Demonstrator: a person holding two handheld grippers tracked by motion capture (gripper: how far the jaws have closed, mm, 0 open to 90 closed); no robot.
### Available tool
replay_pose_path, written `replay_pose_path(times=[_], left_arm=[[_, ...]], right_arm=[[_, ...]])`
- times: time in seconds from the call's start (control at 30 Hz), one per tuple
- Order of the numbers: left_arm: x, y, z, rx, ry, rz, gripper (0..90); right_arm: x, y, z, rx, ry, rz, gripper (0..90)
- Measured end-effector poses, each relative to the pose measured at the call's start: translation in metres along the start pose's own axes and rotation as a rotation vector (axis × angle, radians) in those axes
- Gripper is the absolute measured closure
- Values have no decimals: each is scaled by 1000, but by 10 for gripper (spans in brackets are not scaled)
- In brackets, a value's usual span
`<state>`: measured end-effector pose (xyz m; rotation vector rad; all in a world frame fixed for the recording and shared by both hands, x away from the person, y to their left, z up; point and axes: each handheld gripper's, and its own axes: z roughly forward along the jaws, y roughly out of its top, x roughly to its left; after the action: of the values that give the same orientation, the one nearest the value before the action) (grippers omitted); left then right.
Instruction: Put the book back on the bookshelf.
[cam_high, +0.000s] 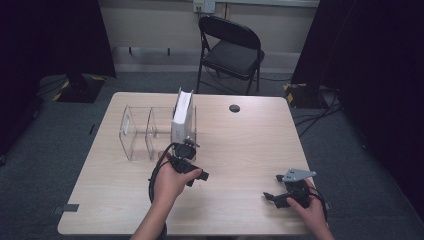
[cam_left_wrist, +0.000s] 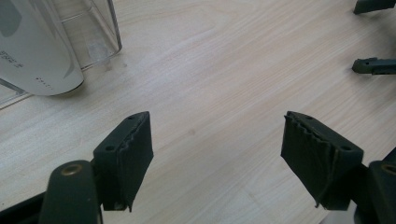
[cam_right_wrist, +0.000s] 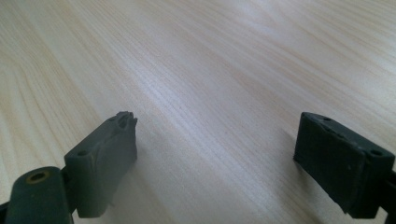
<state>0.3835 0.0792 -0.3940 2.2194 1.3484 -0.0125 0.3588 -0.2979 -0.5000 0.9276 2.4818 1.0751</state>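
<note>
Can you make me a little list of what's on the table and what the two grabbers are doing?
table: light wood table
clear box: see-through organizer with compartments, left of middle
white thing: white book-like item standing upright in its right-hand compartment
left gripper: open, holding nothing, just in front of the organizer
right gripper: open, holding nothing, over bare wood
behind table: black folding chair

Beyond the far edge of your light wood-grain table (cam_high: 250, 135), a black metal folding chair (cam_high: 231, 46) stands on the grey carpeted floor (cam_high: 350, 165) against a pale beige wall (cam_high: 150, 22). Black curtains (cam_high: 50, 35) hang at both sides. A white wall socket (cam_high: 204, 5) sits above the chair, and black cables (cam_high: 312, 117) trail across the floor on your right.
</note>
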Motion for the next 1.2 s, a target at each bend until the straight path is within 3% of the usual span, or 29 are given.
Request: replay_pose_path(times=[1.2], left_arm=[[-2, -22, 35, 31, -34, 10, 239]], right_arm=[[0, 0, 0, 0, 0, -1, 119]])
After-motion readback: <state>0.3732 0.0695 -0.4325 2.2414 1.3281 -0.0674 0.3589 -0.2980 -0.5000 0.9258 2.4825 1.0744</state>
